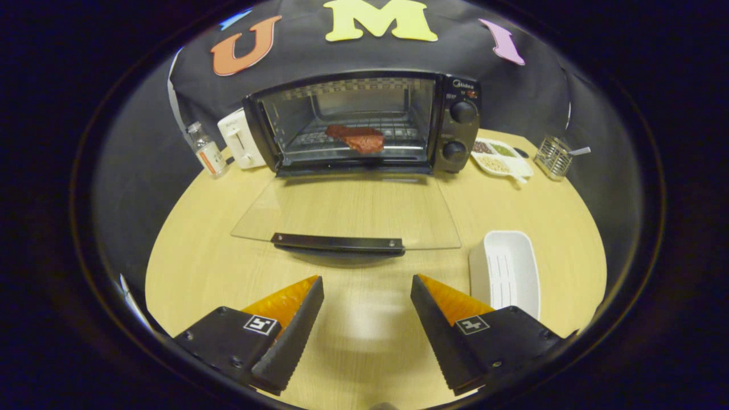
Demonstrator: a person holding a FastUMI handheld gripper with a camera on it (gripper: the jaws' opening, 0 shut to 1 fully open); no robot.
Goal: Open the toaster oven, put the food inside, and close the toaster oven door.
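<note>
**Oven open, food on rack, tongs spread**

Toaster oven (364, 122) sits at the far side of the surface (370, 210). Red food (356, 138) lies on its rack. Glass door (347, 213) is folded flat toward the tongs (367, 287), dark handle (338, 243) just ahead of them. Tongs spread wide, gripping nothing. White tray (506, 273) right of the door. Bottle (206, 151) and white toaster (240, 139) left of the oven; divided dish (501, 158) and wire holder (553, 156) to its right.
</note>
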